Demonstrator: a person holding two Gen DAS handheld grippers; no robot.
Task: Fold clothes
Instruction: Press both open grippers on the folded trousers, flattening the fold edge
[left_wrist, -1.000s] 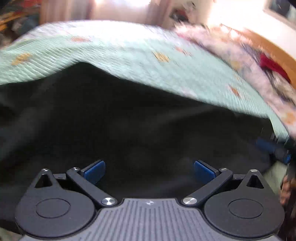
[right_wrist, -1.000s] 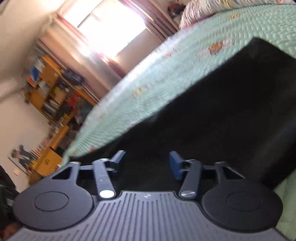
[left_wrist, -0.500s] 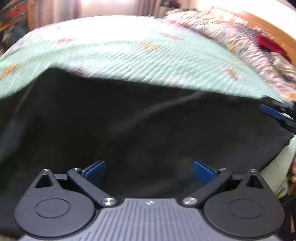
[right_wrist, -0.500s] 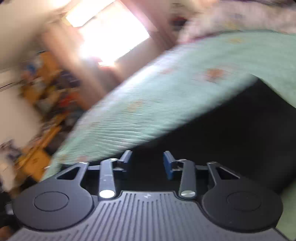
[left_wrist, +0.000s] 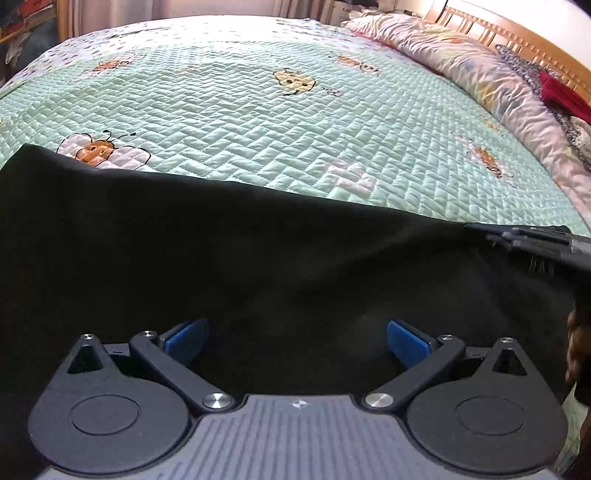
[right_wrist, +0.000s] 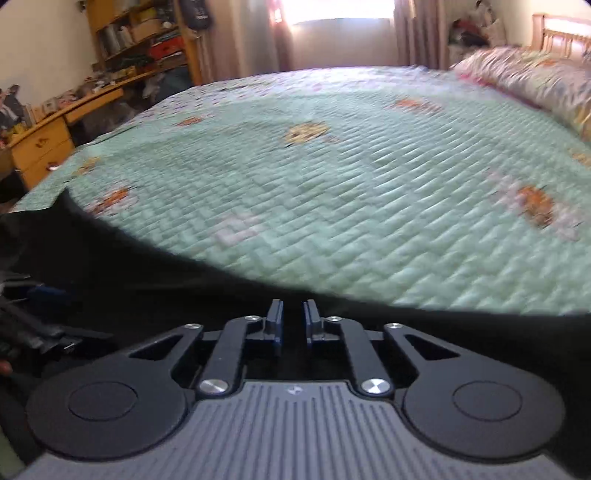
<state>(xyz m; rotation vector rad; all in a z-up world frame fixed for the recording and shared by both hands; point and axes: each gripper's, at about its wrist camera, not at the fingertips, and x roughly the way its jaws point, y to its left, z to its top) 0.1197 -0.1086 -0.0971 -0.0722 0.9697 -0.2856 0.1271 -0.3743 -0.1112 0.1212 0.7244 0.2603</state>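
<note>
Closing over the black garment (right_wrist: 147, 288), the right tongs (right_wrist: 293, 321) stand nearly together; the left tongs (left_wrist: 295, 339) gape apart above it on the bed (left_wrist: 258, 122).

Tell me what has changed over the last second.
The right gripper has rolled level, and its jaws are closing, now nearly together over the black garment; whether cloth is pinched is unclear. The left gripper stays wide open over the garment on the green quilt.
</note>
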